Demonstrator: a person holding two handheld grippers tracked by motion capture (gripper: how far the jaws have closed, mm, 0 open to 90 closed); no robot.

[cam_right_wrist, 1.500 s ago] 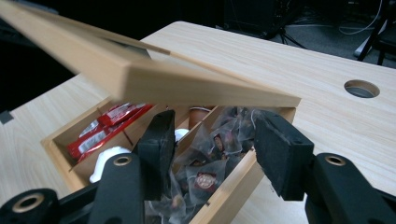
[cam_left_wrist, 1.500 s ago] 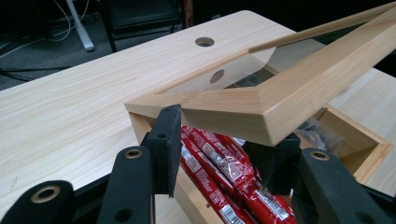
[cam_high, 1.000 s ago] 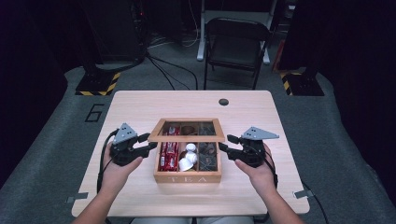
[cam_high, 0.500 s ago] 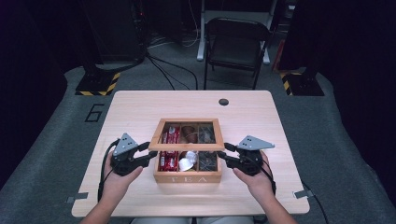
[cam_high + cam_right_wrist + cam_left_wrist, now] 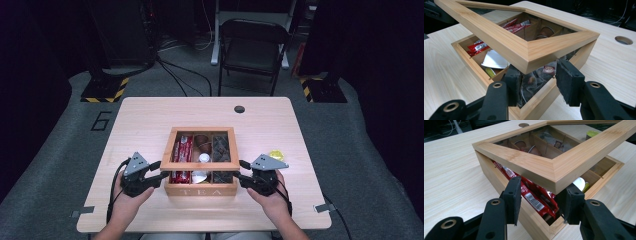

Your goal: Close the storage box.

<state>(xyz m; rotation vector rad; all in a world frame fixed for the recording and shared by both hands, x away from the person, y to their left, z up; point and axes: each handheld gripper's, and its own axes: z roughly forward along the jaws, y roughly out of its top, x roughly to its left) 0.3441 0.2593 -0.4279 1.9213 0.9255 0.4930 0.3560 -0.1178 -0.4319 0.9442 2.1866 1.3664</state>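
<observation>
A wooden tea box (image 5: 201,190) marked TEA stands in the middle of the table, its glass-paned lid (image 5: 200,165) tilted up a little at the front. My left gripper (image 5: 162,172) is shut on the lid's front left corner (image 5: 536,166), one pad (image 5: 514,195) on each side. My right gripper (image 5: 241,170) holds the front right corner (image 5: 506,46) the same way; its jaws have just been opening slightly with the corner between them. Under the lid lie red packets (image 5: 534,198), a white pod (image 5: 494,60) and clear tea bags (image 5: 534,80).
A small yellow thing (image 5: 275,155) lies on the table right of the box, near my right hand. A round hole (image 5: 239,109) sits in the tabletop at the back. Behind the table stands a folding chair (image 5: 252,47).
Both hands have come down and toward the table's front edge with the lid in them. The lid has sunk from a wider tilt to a narrow gap over the box.
</observation>
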